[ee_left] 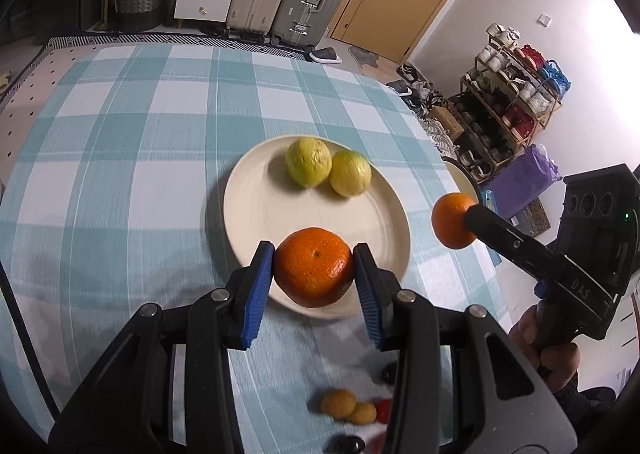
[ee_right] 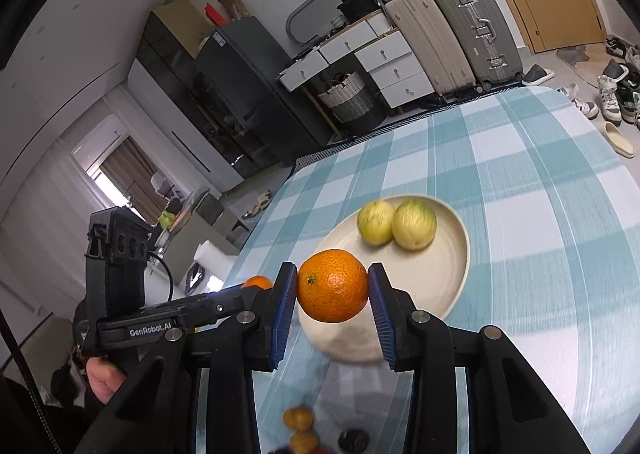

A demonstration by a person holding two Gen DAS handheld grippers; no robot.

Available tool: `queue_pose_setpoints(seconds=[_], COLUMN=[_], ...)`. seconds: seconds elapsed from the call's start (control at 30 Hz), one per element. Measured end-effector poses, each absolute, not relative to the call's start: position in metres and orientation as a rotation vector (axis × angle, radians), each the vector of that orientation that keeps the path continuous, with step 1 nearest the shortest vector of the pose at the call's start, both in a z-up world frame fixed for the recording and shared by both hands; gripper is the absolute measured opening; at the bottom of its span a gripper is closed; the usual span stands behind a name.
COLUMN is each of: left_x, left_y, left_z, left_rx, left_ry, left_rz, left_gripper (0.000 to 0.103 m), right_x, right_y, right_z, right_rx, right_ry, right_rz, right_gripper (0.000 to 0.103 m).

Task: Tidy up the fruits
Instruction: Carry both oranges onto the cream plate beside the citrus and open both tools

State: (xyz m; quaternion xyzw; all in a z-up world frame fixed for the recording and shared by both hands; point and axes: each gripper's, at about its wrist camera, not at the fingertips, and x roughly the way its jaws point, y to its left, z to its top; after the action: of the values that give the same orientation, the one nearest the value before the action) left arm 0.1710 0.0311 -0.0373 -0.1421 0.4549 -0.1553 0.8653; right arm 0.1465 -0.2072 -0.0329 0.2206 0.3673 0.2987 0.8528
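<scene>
My left gripper is shut on an orange held just above the near rim of a cream plate. Two yellow-green fruits lie side by side at the plate's far side. My right gripper is shut on a second orange, held over the plate's near-left edge; this orange also shows at the right in the left wrist view. The left gripper's orange peeks out behind the right gripper's left finger. The yellow-green fruits show in the right wrist view too.
The plate sits on a table with a blue-and-white checked cloth. Small fruits lie near the table's front: two tan ones, a red one and dark ones. A second plate's rim shows at the table's right edge.
</scene>
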Motion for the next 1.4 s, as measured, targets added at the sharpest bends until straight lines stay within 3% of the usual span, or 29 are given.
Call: queue_pose_setpoints(seconds=[0.43,1.4], left_x=[0.227,0.279], left_y=[0.030,0.030], left_z=[-0.058,-0.104], left_rx=[-0.313,-0.417], left_ry=[0.989,1.051], left_rz=[-0.310,-0.302], left_gripper=[0.037,0.040], right_x=[0.204,0.226], right_y=[-0.185,-0.153], right_z=[-0.059,-0.095], right_rx=[0.461,0.380], right_ry=[0.851,0.942], right_rz=[0.582,0.534], right_gripper=[0.037,0.041])
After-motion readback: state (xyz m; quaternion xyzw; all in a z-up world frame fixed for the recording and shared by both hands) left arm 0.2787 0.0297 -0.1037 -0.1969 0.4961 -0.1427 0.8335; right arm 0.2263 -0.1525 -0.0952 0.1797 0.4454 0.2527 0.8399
